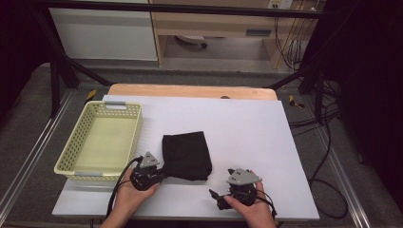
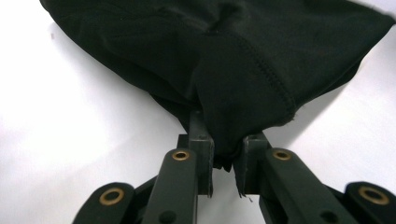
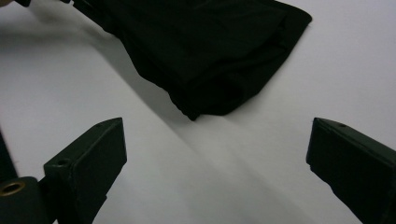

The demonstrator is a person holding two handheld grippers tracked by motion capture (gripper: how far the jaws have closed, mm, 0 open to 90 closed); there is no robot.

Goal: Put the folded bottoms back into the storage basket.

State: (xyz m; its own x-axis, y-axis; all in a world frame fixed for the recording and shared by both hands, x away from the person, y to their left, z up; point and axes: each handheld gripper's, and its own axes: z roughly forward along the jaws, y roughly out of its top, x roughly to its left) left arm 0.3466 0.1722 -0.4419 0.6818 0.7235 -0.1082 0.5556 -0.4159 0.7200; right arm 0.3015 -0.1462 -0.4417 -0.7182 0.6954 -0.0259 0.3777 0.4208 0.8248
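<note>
Pinching only the hem corner of the folded black cloth (image 1: 187, 155) mid-table with our left gripper (image 2: 223, 161), right gripper (image 3: 215, 154) wide open and empty at its 5 o'clock, we risk unfolding it when lifting.

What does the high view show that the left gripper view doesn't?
High view: the basket left of the black cloth, the right claw open and apart from the cloth, both hands. Left gripper view: the left claw shut on the cloth's stitched edge. Both: the cloth on the white table.
</note>
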